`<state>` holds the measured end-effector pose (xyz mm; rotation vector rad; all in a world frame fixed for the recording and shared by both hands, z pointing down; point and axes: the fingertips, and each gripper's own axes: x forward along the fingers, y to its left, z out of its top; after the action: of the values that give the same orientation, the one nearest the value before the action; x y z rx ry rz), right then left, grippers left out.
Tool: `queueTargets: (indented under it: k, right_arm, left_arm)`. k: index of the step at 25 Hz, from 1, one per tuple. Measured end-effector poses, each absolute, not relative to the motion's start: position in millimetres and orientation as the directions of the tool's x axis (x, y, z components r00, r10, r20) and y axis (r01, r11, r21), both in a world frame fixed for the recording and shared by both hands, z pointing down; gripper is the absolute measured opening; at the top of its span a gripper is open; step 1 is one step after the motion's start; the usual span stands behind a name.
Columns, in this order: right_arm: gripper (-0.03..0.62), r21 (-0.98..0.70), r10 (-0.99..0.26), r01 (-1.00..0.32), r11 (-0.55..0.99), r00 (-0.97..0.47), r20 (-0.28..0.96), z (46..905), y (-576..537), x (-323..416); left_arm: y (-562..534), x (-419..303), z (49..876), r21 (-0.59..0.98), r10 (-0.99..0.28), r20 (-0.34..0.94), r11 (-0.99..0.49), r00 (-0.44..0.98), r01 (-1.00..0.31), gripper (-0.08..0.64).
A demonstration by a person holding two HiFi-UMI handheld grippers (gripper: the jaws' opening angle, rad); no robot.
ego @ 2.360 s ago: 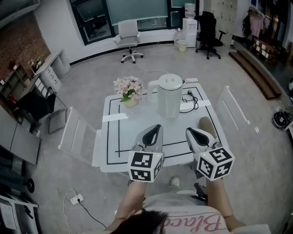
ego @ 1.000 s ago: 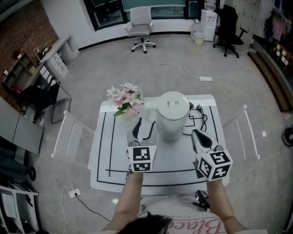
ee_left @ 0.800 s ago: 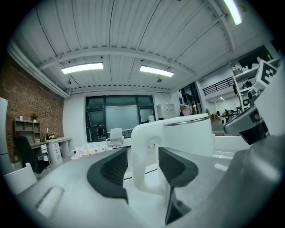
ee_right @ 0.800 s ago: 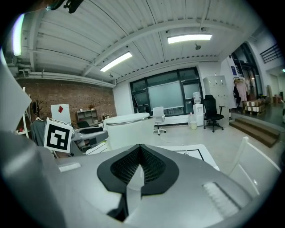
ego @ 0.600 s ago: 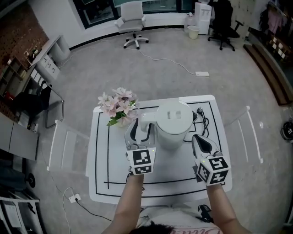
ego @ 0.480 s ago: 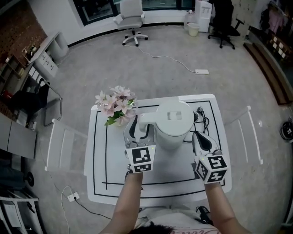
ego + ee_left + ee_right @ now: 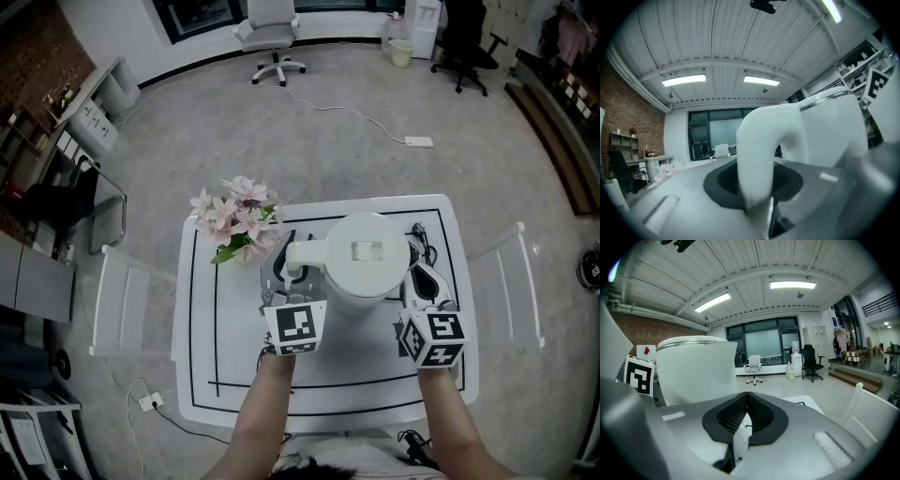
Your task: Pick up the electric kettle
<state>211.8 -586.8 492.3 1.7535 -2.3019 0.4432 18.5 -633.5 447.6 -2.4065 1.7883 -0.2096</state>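
The white electric kettle (image 7: 367,262) stands on the white table (image 7: 225,375), its handle (image 7: 298,253) pointing left. My left gripper (image 7: 286,248) has one jaw on each side of that handle. In the left gripper view the handle (image 7: 759,154) fills the gap between the dark pads, and the kettle body (image 7: 834,126) rises to the right. My right gripper (image 7: 424,278) sits close beside the kettle's right side, holding nothing. In the right gripper view its jaws (image 7: 747,401) meet at the tips, with the kettle (image 7: 693,371) to the left.
A vase of pink flowers (image 7: 232,217) stands just left of the handle. A black cable (image 7: 419,239) lies behind the kettle at the right. White chairs flank the table on the left (image 7: 127,300) and right (image 7: 511,272). Black lines mark the tabletop.
Both grippers have moved forward from the table's near edge. The left one has reached the kettle's handle and closed around it. The right one has drawn up beside the kettle's right side.
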Motion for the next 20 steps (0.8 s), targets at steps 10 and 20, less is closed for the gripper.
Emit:
queueTargets:
  k: [10,20]
  right_arm:
    - [0.025,-0.124,-0.892,-0.967,0.225,-0.255,0.373,501,-592,212]
    - [0.025,-0.12,-0.901,-0.968,0.219,-0.248,0.357,482,-576,224]
  left_arm:
    - [-634,20,444,-0.157,-0.957,-0.031,-0.28,0.288,-0.947,0.092]
    - [-628,11,421,-0.08,-0.962,-0.039,-0.268,0.272,-0.96,0.095]
